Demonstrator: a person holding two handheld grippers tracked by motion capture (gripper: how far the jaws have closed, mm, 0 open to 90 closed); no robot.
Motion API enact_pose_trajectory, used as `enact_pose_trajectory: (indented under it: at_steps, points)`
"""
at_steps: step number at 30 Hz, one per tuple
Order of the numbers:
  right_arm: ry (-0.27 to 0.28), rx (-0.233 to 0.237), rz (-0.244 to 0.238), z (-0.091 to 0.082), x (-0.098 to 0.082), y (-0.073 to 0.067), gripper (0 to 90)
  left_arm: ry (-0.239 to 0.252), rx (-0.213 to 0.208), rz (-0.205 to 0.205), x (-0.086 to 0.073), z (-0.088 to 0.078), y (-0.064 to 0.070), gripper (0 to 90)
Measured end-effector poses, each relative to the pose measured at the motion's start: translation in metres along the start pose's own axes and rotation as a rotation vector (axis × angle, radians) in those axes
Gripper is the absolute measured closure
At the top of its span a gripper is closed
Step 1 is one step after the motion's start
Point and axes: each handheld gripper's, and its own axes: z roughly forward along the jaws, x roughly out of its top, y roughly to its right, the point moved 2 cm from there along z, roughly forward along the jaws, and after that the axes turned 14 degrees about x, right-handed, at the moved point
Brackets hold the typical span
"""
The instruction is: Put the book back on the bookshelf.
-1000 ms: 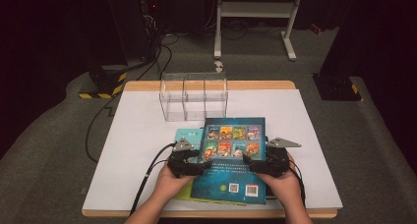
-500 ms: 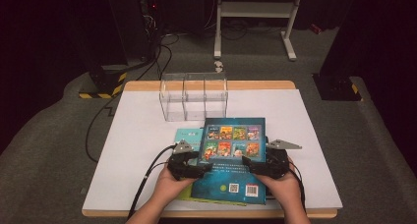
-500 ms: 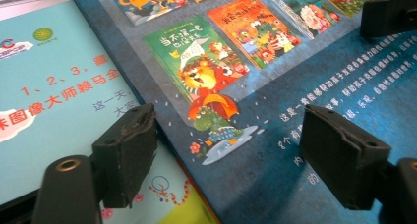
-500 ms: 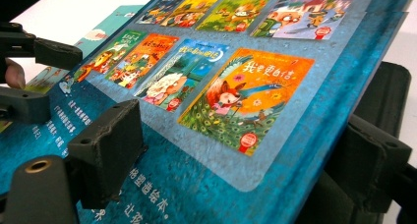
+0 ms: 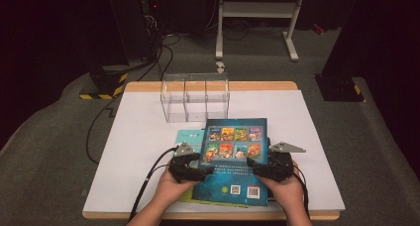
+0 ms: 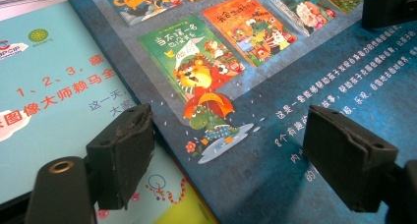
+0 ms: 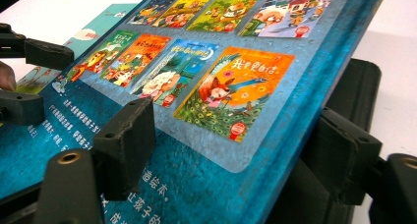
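Observation:
A blue picture book (image 5: 235,156) lies face-down on the white table (image 5: 138,151), partly over a teal book (image 5: 190,137). My left gripper (image 5: 205,170) is at the blue book's left edge. In the left gripper view its jaws (image 6: 236,150) stand wide, one over the teal book (image 6: 54,81) and one over the blue cover (image 6: 275,86); they have just been opening. My right gripper (image 5: 255,166) is at the right edge. Its jaws (image 7: 236,145) straddle that edge, one above the cover (image 7: 206,76) and one below, and have just been closing without visibly pressing.
A clear box with three compartments (image 5: 195,97) stands just behind the books. A flat black object (image 7: 361,86) lies under the blue book's right edge. Bare table spreads left and right of the books, and cables (image 5: 153,171) trail off the front left.

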Motion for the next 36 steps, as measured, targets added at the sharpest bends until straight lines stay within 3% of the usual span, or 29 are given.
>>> enact_pose_trajectory:
  at_steps: [18, 28, 36]
  points:
    - [0.046, -0.016, -0.044, -0.012, -0.003, -0.003, 39.2, 0.004, -0.007, -0.012, 0.000, 0.000, -0.002, 19.9]
    - [0.065, 0.018, 0.003, -0.008, -0.005, 0.003, 38.1, 0.003, 0.002, -0.003, 0.000, -0.001, -0.003, 19.9]
    - [0.030, 0.060, 0.026, 0.004, 0.000, 0.007, 25.1, 0.009, -0.001, -0.003, 0.000, -0.001, -0.003, 20.0]
